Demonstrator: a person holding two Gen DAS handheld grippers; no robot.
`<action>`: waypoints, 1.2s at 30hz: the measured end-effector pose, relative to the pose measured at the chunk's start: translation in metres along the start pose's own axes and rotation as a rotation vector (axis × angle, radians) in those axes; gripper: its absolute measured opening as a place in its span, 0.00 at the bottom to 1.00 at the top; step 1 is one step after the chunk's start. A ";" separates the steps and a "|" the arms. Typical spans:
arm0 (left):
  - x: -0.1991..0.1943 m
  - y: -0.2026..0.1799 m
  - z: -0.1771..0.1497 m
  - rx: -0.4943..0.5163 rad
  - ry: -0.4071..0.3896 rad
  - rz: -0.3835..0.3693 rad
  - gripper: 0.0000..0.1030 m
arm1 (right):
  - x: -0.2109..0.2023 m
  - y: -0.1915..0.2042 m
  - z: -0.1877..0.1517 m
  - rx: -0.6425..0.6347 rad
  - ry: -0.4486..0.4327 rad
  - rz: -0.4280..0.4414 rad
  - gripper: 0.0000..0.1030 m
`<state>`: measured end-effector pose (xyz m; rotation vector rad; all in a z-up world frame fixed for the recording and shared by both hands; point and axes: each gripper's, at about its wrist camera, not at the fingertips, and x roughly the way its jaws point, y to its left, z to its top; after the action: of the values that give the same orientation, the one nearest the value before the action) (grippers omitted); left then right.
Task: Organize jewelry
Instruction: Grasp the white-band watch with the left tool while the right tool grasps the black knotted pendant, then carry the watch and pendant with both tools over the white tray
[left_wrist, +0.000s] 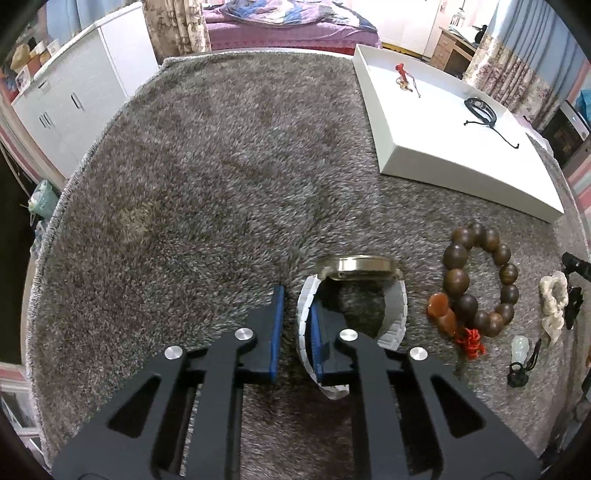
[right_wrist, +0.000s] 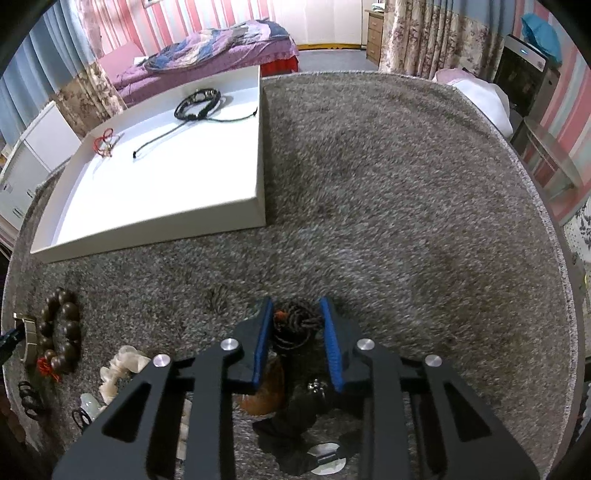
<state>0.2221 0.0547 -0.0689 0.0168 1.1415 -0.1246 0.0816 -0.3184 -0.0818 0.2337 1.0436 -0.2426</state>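
My left fingers (left_wrist: 295, 314) straddle one watch (left_wrist: 354, 295) strap, right fingers (right_wrist: 295, 332) narrow around one dark cord bundle (right_wrist: 295, 326), two pieces in the tray (right_wrist: 155, 206).

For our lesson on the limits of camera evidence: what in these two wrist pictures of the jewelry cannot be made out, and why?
- Left wrist view: the watch stands on edge, so its dial is hidden.
- Right wrist view: the right hand-held gripper covers much of the dark corded piece and an orange-brown piece; neither's shape is clear.
- Both views: the red-cord item in the white tray is too small to identify.
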 end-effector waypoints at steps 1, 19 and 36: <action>0.000 0.001 0.000 -0.002 -0.001 -0.003 0.10 | -0.002 0.000 0.000 0.001 -0.005 0.002 0.26; -0.018 0.016 0.002 -0.032 -0.045 -0.028 0.06 | -0.010 -0.003 -0.001 0.010 -0.031 0.019 0.26; -0.060 -0.007 0.022 0.026 -0.142 -0.073 0.06 | -0.031 0.001 0.015 -0.003 -0.087 0.053 0.25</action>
<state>0.2166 0.0518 -0.0052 -0.0109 0.9993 -0.2026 0.0791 -0.3190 -0.0471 0.2460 0.9507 -0.2016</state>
